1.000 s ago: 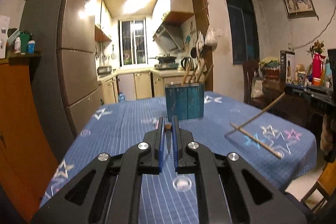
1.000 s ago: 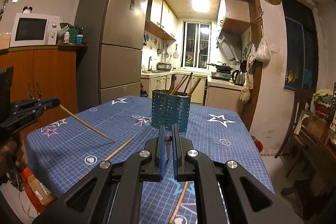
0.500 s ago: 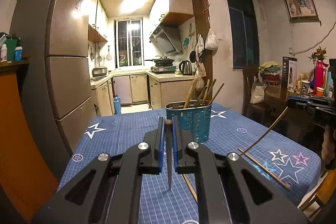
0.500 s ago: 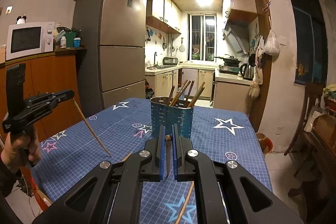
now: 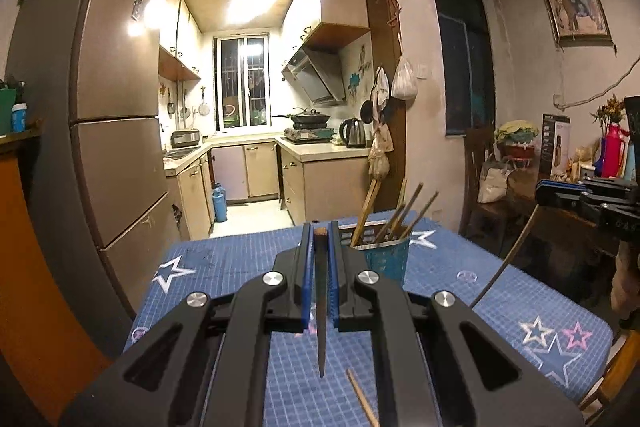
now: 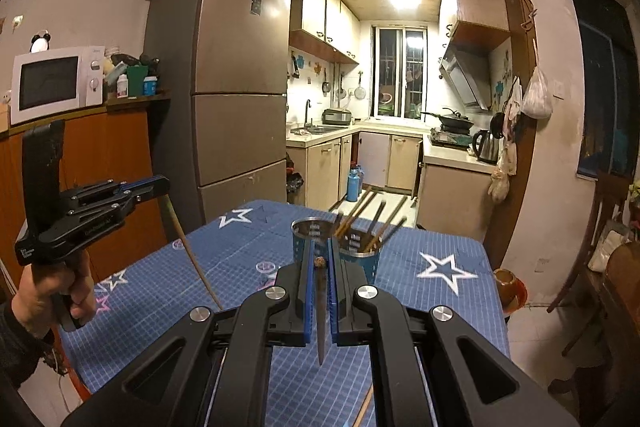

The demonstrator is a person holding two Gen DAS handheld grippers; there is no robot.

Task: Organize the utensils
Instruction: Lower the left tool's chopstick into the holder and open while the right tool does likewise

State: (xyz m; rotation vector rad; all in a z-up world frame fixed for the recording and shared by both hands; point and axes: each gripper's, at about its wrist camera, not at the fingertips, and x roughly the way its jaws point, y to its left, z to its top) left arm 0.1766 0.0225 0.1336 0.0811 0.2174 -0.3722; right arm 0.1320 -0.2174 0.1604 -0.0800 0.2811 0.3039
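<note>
A blue perforated utensil holder (image 5: 386,259) (image 6: 360,259) stands on the blue star tablecloth (image 5: 224,263) with several chopsticks in it. My left gripper (image 5: 320,233) is shut on a dark chopstick (image 5: 320,307) that hangs tip down, above the table, just left of the holder. It also shows in the right wrist view (image 6: 160,185). My right gripper (image 6: 320,251) is shut on another dark chopstick (image 6: 321,315), raised just in front of the holder. It also shows in the left wrist view (image 5: 548,189), its chopstick (image 5: 504,259) slanting down.
A loose wooden chopstick (image 5: 362,403) (image 6: 362,407) lies on the cloth near me. A fridge (image 5: 108,131) and an orange cabinet (image 5: 36,287) stand left of the table. A side table with a red thermos (image 5: 612,151) and chairs stand on the right.
Both grippers have lifted their chopsticks off the cloth and moved up toward the holder. The chopsticks now hang steeper, tips off the table.
</note>
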